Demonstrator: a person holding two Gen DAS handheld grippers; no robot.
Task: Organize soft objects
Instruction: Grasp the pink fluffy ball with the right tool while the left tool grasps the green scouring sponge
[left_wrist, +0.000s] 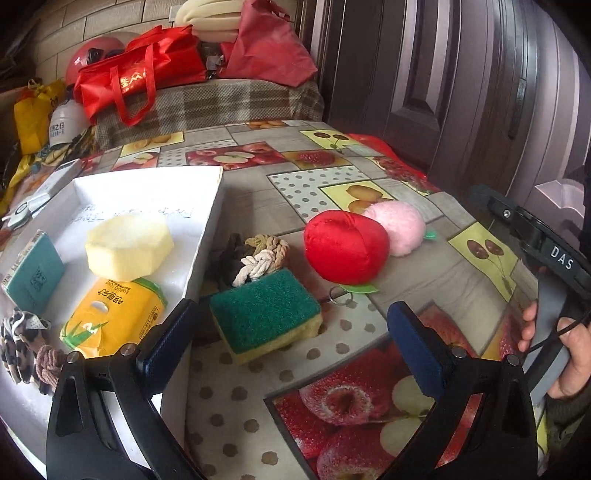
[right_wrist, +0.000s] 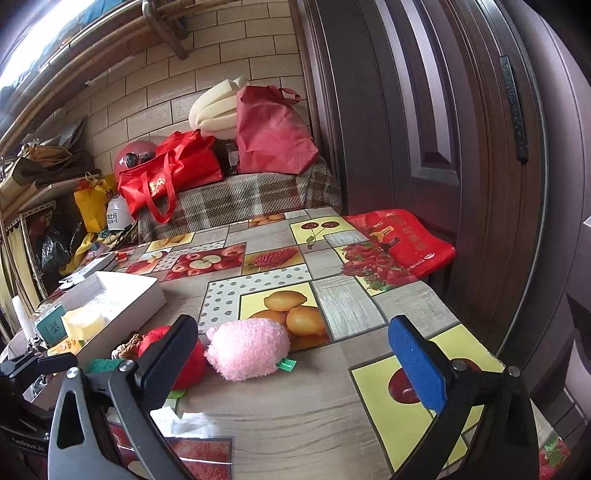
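On a table (left_wrist: 424, 273) covered with fruit-print cloth, soft things wait beside a white box (left_wrist: 207, 221), seen from the left wrist. At 9 o'clock in that view, inside the box, lie a leopard scrunchie (left_wrist: 14, 343) and a brown hair tie (left_wrist: 50, 363); a teal packet (left_wrist: 35, 273) leans just above them. Toward the centre of the box sits a yellow foam block (left_wrist: 129, 245), touching the yellow tissue pack (left_wrist: 114, 321) below it. Outside the box wall, near the middle of the frame, a green-topped sponge (left_wrist: 267, 317) rests on the cloth between the spread fingers of the left gripper (left_wrist: 291, 339), which is released and grasps nothing. Knotted rope toys (left_wrist: 258, 254) lie at 12 o'clock from the sponge, touching its far edge. At 2 o'clock from the sponge, a red plush apple (left_wrist: 345, 247) presses against a pink plush (left_wrist: 397, 227). At 3 o'clock in the frame, a hand (left_wrist: 569, 347) holds the other tool.

From the right wrist, the box (right_wrist: 129, 295) sits at 9 o'clock, the apple (right_wrist: 192, 363) partly hidden behind the near finger. The pink plush (right_wrist: 249, 349) lies between the parted fingers of the right gripper (right_wrist: 299, 354), also released and clear of it. A red bag (right_wrist: 402, 240) hangs off the table's far edge at 1 o'clock.
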